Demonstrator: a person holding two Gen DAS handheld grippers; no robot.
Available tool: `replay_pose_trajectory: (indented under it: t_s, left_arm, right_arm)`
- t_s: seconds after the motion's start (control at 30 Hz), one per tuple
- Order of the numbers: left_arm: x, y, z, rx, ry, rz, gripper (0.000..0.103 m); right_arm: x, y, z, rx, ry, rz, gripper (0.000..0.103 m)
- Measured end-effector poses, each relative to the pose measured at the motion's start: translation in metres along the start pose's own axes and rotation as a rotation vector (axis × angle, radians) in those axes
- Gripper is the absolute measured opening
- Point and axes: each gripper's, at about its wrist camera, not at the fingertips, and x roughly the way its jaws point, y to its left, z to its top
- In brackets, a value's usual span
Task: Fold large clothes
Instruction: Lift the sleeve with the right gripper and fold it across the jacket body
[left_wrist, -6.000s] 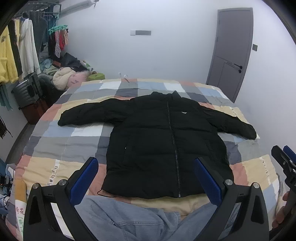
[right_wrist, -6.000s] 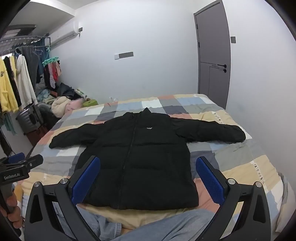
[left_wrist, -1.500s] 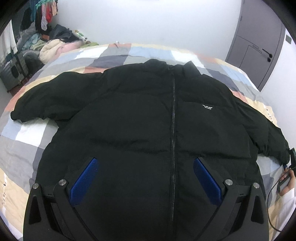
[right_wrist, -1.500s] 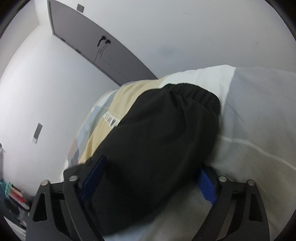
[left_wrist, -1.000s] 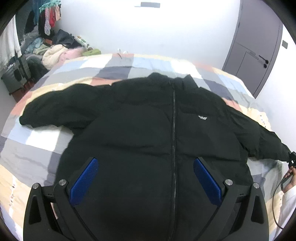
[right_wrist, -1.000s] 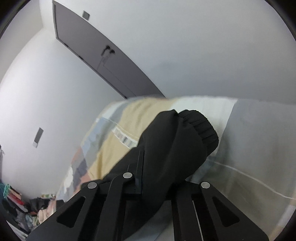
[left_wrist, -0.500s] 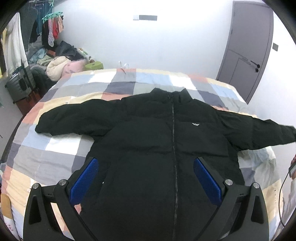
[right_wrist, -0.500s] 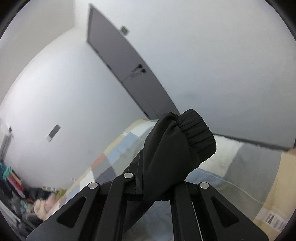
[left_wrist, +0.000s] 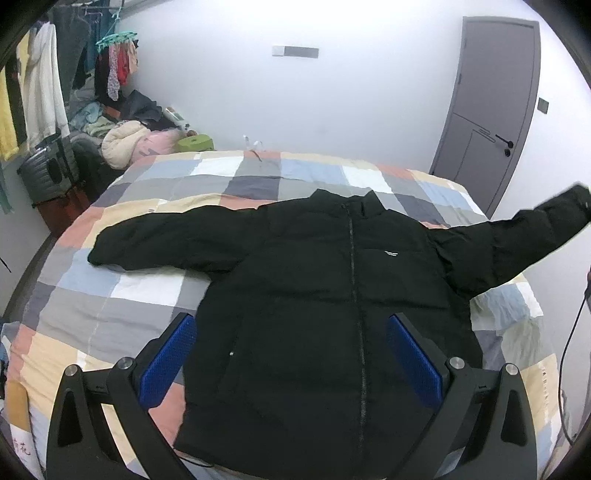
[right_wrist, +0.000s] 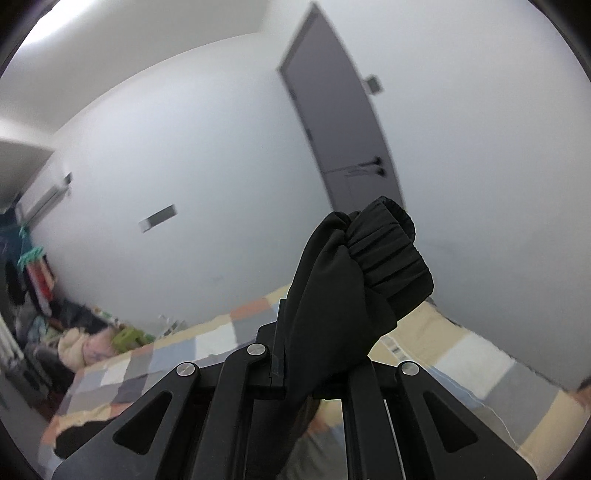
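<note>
Black hand-held gripper, blue pads, silver screws

Even, soft room light is seen; strong fisheye bending at edges; right wrist view background is motion-blurred.

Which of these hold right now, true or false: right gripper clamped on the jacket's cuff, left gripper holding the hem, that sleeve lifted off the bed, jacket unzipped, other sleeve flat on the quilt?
1. The right gripper is shut on the sleeve cuff. True.
2. The left gripper grips the hem. False: its blue pads stand wide apart over the black puffer jacket, holding nothing.
3. The held sleeve is raised off the bed. True.
4. The jacket is unzipped. False: the zipper runs closed up to the collar.
5. The other sleeve lies flat on the patchwork quilt. True.
</note>
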Motion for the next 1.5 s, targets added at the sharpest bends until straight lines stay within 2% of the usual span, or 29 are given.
replay_pose_trajectory:
  t_s: [0.23, 0.4, 0.57, 0.7, 0.83, 1.0, 1.07, 1.23, 1.37, 1.5]
  left_arm:
    - [-0.002, 0.022, -0.002, -0.007, -0.010, 0.034, 0.103]
    - [0.005, 0.040, -0.001, -0.050, -0.010, 0.029, 0.103]
    - [0.021, 0.051, 0.000, -0.045, 0.001, 0.031, 0.103]
    - [0.036, 0.064, 0.000, -0.062, 0.001, -0.002, 0.103]
    - [0.056, 0.080, 0.003, -0.071, 0.011, -0.020, 0.103]
    - [0.084, 0.100, 0.007, -0.087, 0.022, -0.033, 0.103]
    - [0.096, 0.106, 0.007, -0.096, 0.037, -0.048, 0.103]
    - [0.125, 0.117, 0.007, -0.096, 0.067, -0.066, 0.103]
    - [0.141, 0.125, 0.009, -0.096, 0.081, -0.066, 0.103]
    - [0.155, 0.132, 0.011, -0.111, 0.091, -0.073, 0.103]
  right_arm:
    - [0.012, 0.097, -0.006, -0.183, 0.001, 0.088, 0.006]
    - [0.030, 0.168, -0.028, -0.245, 0.033, 0.188, 0.007]
    - [0.047, 0.235, -0.062, -0.320, 0.068, 0.276, 0.007]
    - [0.058, 0.296, -0.103, -0.378, 0.118, 0.356, 0.007]
    - [0.063, 0.340, -0.145, -0.419, 0.168, 0.408, 0.007]
    - [0.082, 0.391, -0.214, -0.505, 0.263, 0.462, 0.007]
    - [0.088, 0.405, -0.236, -0.534, 0.302, 0.474, 0.007]
    - [0.114, 0.436, -0.317, -0.579, 0.446, 0.492, 0.007]
    - [0.131, 0.433, -0.360, -0.591, 0.528, 0.475, 0.008]
    - [0.147, 0.421, -0.382, -0.588, 0.570, 0.448, 0.009]
